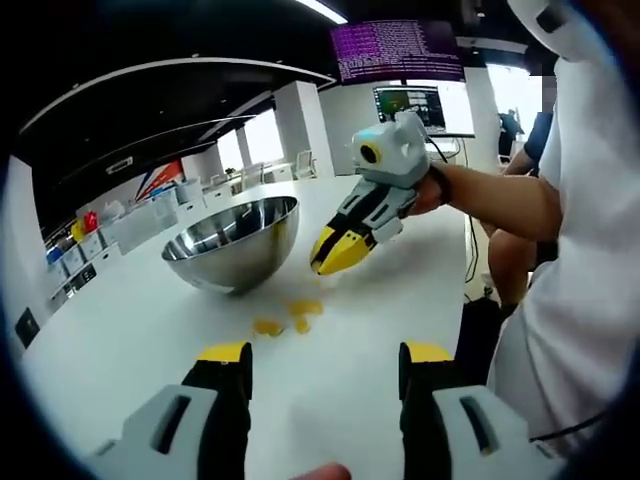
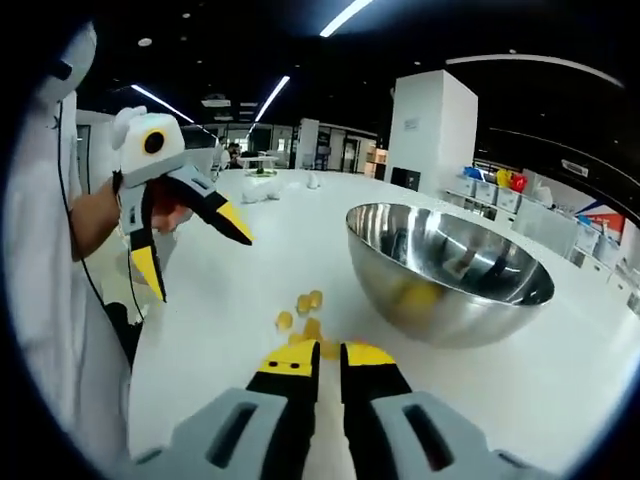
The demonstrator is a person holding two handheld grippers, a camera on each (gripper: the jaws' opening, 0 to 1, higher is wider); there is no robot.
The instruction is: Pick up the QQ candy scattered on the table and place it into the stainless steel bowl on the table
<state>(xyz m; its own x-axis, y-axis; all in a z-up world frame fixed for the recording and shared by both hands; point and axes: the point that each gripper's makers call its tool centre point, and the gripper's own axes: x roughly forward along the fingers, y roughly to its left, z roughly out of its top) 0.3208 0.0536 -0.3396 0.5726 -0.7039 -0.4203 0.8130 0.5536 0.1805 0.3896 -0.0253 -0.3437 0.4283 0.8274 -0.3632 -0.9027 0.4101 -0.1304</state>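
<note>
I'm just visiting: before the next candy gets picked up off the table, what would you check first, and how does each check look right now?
1. Candies left on the table: ok, several yellow candies lie beside the bowl.
2. Stainless steel bowl upright and near: ok, it stands on the white table close to the candies.
3. Right gripper free to grab: cannot tell, its jaws stand nearly closed just over the candies, and anything between them is hidden.
4. Left gripper ready: ok, jaws wide open and empty.
5. Grippers apart from each other: ok, a gap shows between them.
</note>
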